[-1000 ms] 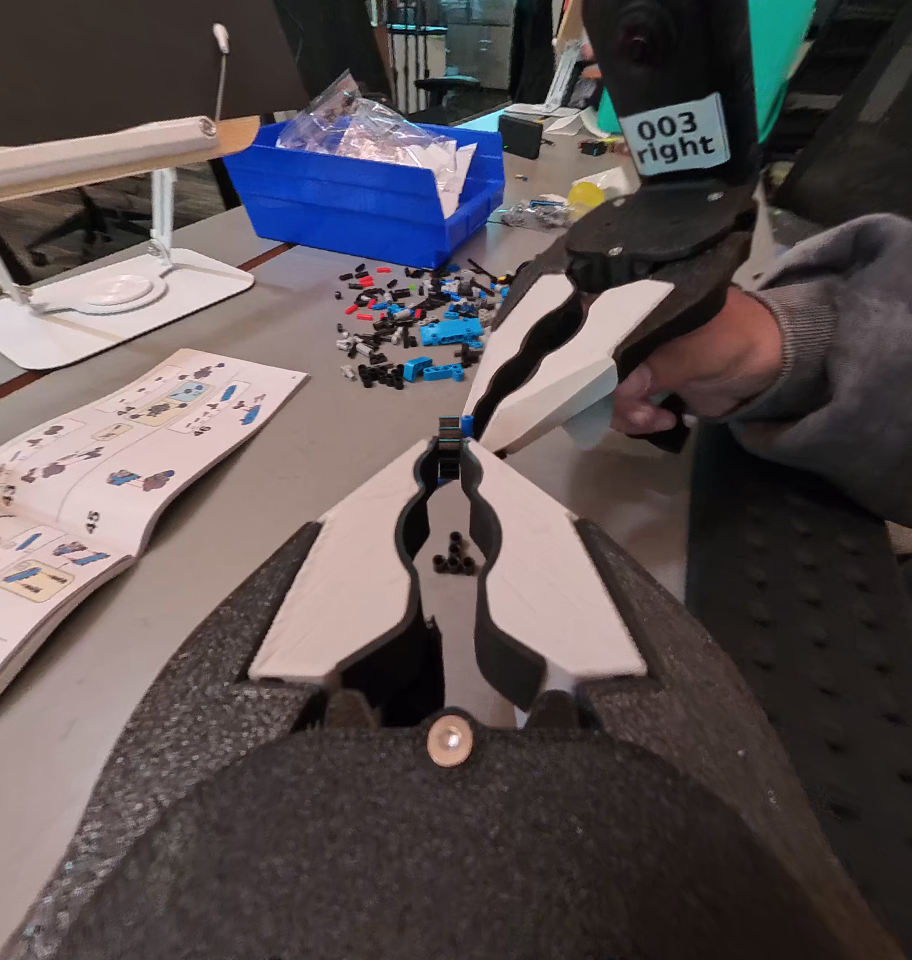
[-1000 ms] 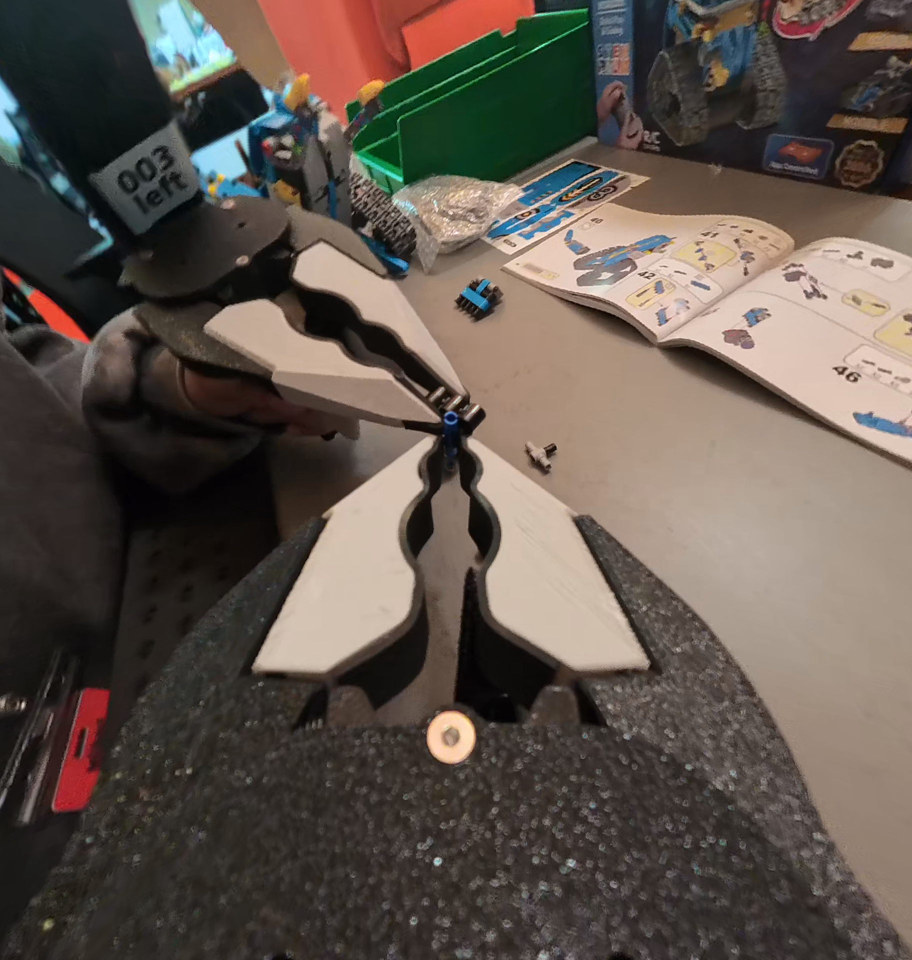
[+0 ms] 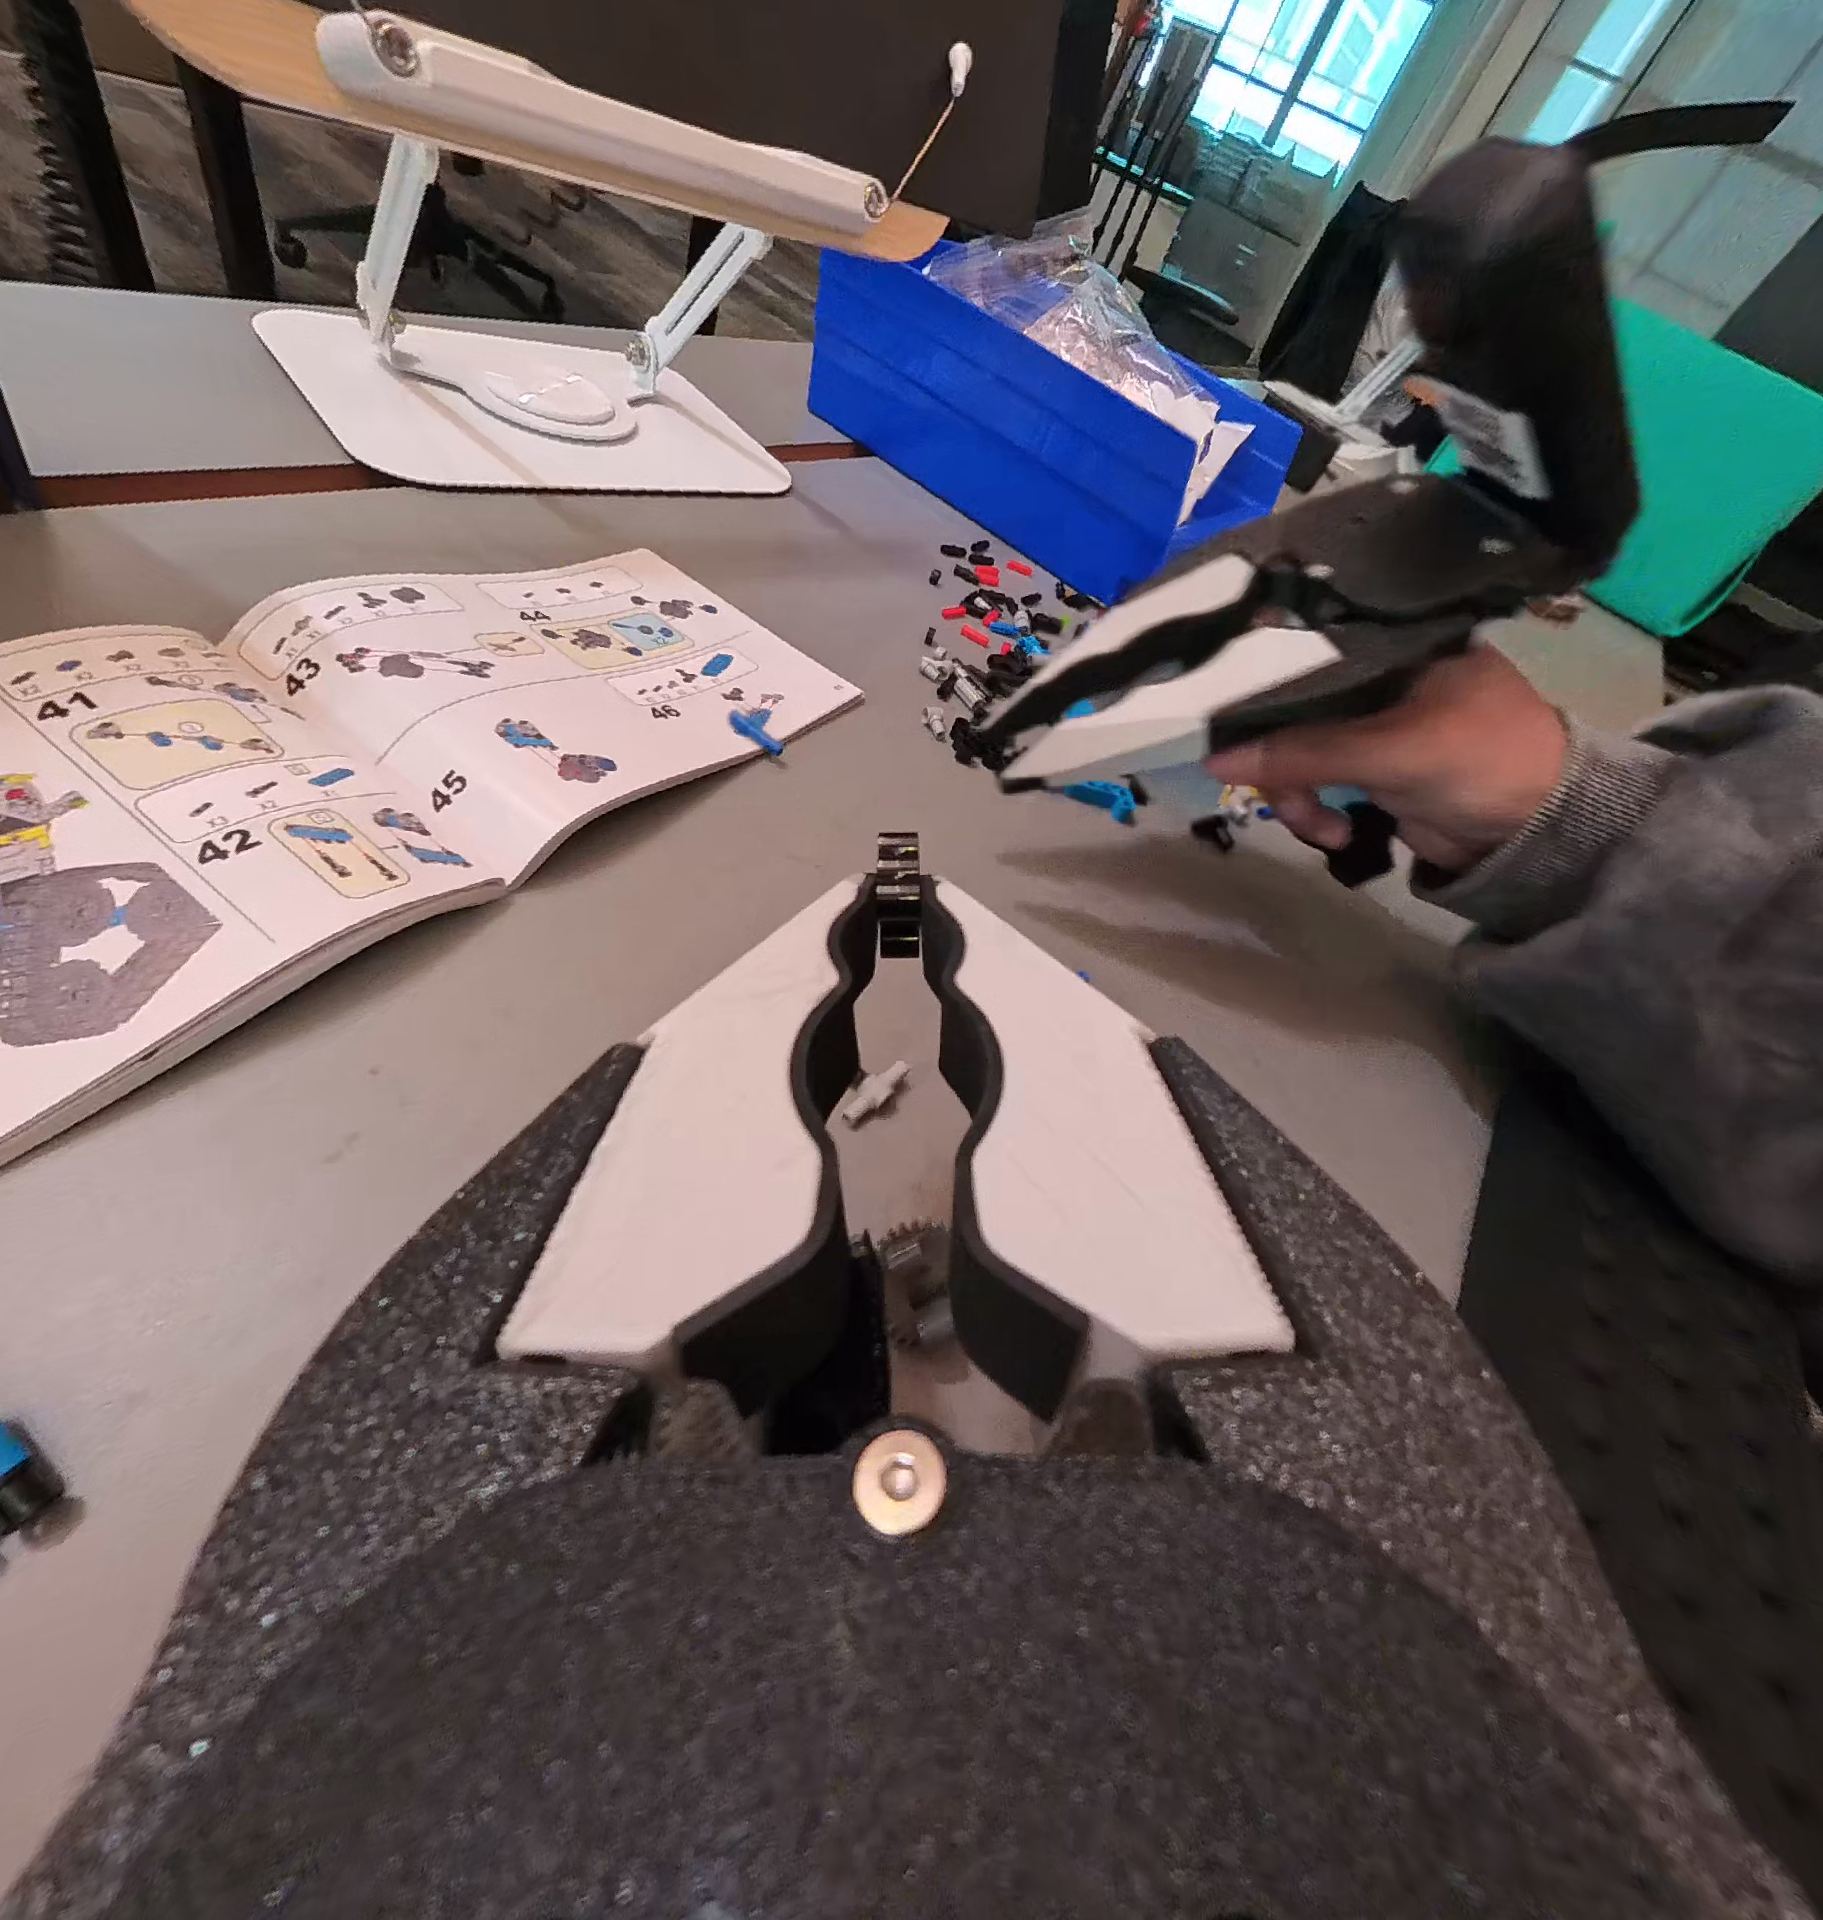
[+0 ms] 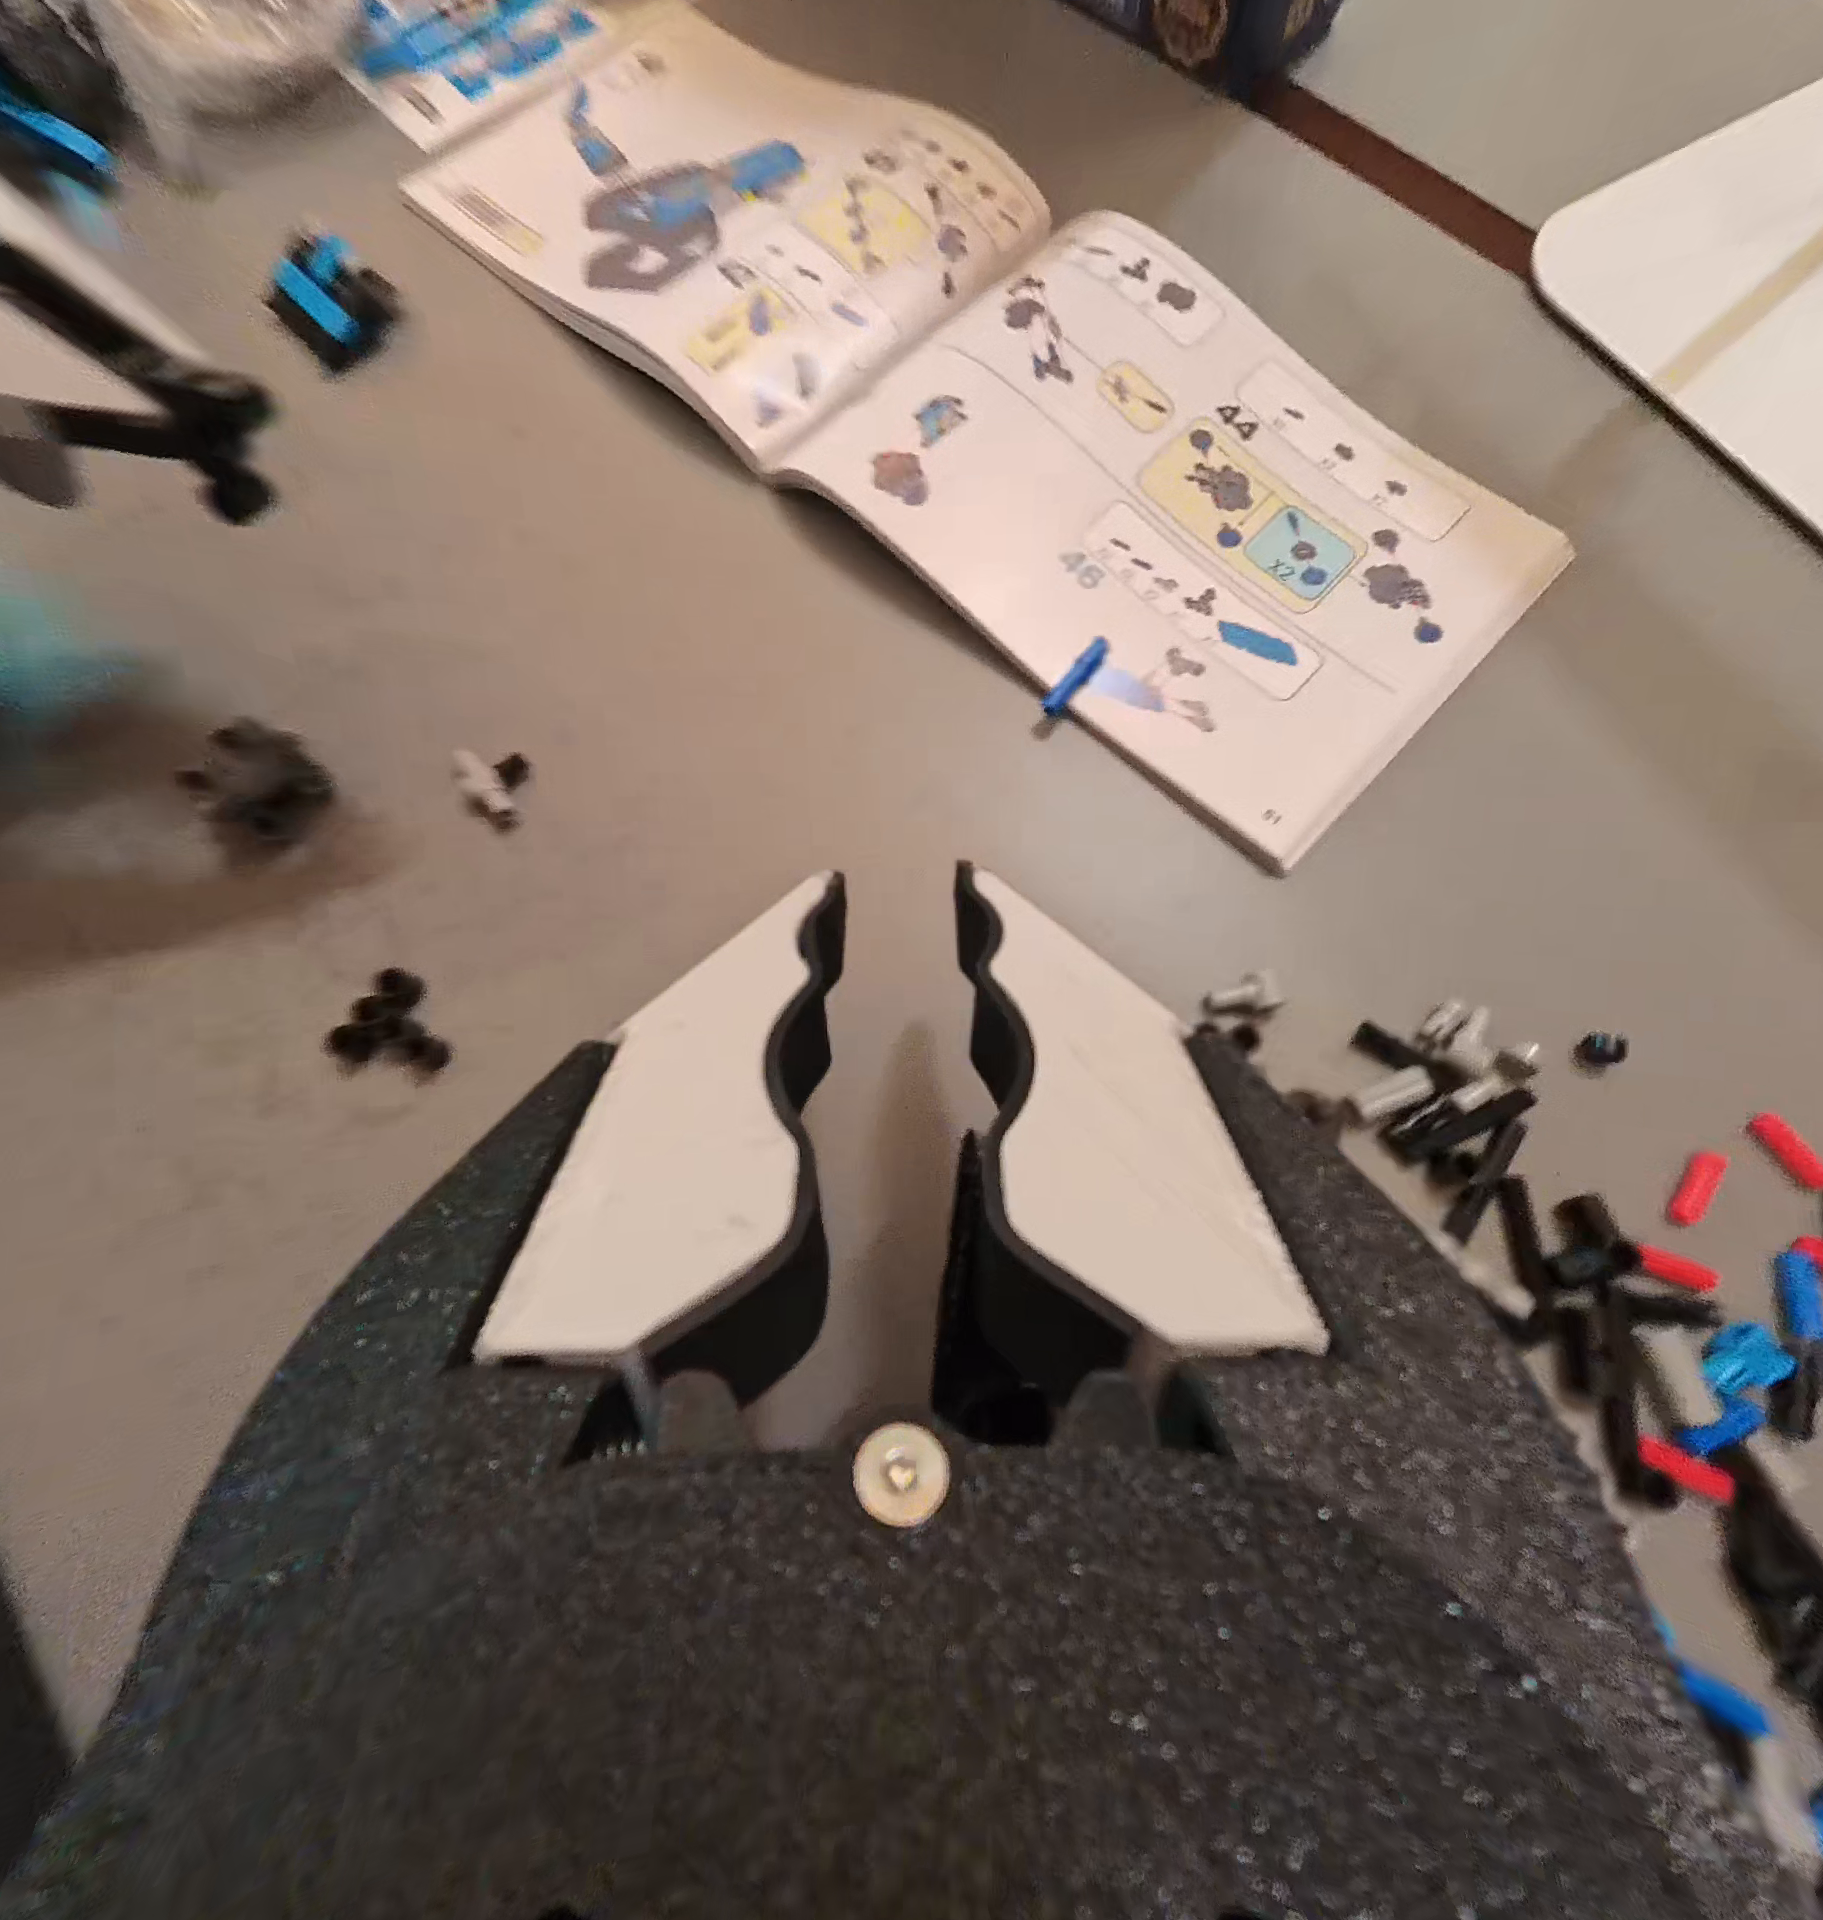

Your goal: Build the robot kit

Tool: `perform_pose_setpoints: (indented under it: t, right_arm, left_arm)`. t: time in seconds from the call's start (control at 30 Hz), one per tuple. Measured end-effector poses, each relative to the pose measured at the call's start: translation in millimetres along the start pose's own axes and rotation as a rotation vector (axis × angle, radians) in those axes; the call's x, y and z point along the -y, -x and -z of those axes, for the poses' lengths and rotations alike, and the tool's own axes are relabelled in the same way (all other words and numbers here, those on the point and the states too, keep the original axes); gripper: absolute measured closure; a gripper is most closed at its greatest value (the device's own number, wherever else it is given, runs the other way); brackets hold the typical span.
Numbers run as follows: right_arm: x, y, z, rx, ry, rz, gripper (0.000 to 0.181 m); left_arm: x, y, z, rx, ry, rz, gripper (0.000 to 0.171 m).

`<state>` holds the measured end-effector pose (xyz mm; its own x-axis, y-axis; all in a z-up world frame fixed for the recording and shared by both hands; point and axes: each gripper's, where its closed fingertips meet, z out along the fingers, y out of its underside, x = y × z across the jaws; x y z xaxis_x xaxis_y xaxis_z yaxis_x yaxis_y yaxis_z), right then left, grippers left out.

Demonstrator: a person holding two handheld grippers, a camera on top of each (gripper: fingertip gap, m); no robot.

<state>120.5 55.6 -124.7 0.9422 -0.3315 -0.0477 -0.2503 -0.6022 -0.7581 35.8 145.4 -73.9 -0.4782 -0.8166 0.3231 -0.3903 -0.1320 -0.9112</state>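
My left gripper (image 3: 898, 883) is shut on a small black beam (image 3: 898, 868) and holds it above the grey table. Its tips also show blurred at the upper left of the right wrist view (image 4: 223, 457). My right gripper (image 4: 899, 894) is open and empty, low over the table beside a pile of small black, red and blue parts (image 4: 1613, 1247). In the left wrist view it (image 3: 990, 753) hovers by that pile (image 3: 990, 623), held by a hand in a grey sleeve. A blue pin (image 4: 1075, 675) lies at the edge of the open instruction booklet (image 4: 990, 416); both show in the left wrist view too, pin (image 3: 756, 727) and booklet (image 3: 263, 779).
A blue bin (image 3: 990, 436) holding plastic bags and a white stand (image 3: 522, 416) are at the back. A small grey connector (image 3: 876, 1091) lies under my left fingers. A blue and black assembly (image 4: 330, 296), a dark gear-like piece (image 4: 258, 779) and loose black pieces (image 4: 387, 1023) lie on the table. The tips of one gripper are about 15 cm away from the tips of the other.
My right gripper has let go of the blue pin, opened and drawn away from the left gripper toward the parts pile. My left gripper has swung toward the booklet, still holding the black beam.
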Motion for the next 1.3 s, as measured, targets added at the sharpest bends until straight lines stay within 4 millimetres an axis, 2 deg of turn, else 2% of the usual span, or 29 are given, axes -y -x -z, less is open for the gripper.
perform_pose_setpoints:
  t: [0.13, 0.3, 0.47, 0.63, 0.7, 0.87, 0.97, 1.1, 1.17, 1.3]
  right_arm:
    - [5, -23, -33, -0.030, 0.111, 0.042, 0.155]
    - [14, -30, -60, -0.051, 0.090, -0.038, 0.158]
    - [19, -38, -65, -0.114, 0.038, -0.053, 0.160]
    - [15, -38, -73, -0.100, 0.066, -0.050, 0.162]
    - [15, -40, -73, -0.114, 0.062, -0.041, 0.176]
    - [16, -34, -68, -0.083, 0.038, -0.051, 0.177]
    - [29, -15, -55, 0.000, -0.053, -0.063, 0.177]
    - [64, 59, -24, 0.341, -0.278, -0.035, 0.177]
    - [70, 85, -13, 0.458, -0.327, -0.066, 0.177]
    - [74, 116, -5, 0.542, -0.394, -0.103, 0.177]
  left_arm:
    - [0, 0, 0, 0.002, 0.000, -0.011, 0.164]
    - [0, -1, 0, 0.000, -0.001, -0.012, 0.164]
    - [-1, -4, -2, -0.018, 0.009, -0.011, 0.164]
    - [-3, -6, -3, -0.030, 0.016, -0.011, 0.164]
    - [-3, -5, -3, -0.030, 0.016, -0.007, 0.164]
    - [-2, -2, -3, -0.023, 0.013, 0.002, 0.164]
    - [-4, 3, -3, 0.000, 0.022, 0.003, 0.164]
    - [-5, 10, -3, 0.021, 0.026, 0.032, 0.164]
    - [-4, 12, -2, 0.019, 0.019, 0.054, 0.164]
    - [-3, 13, -1, 0.010, 0.007, 0.086, 0.164]
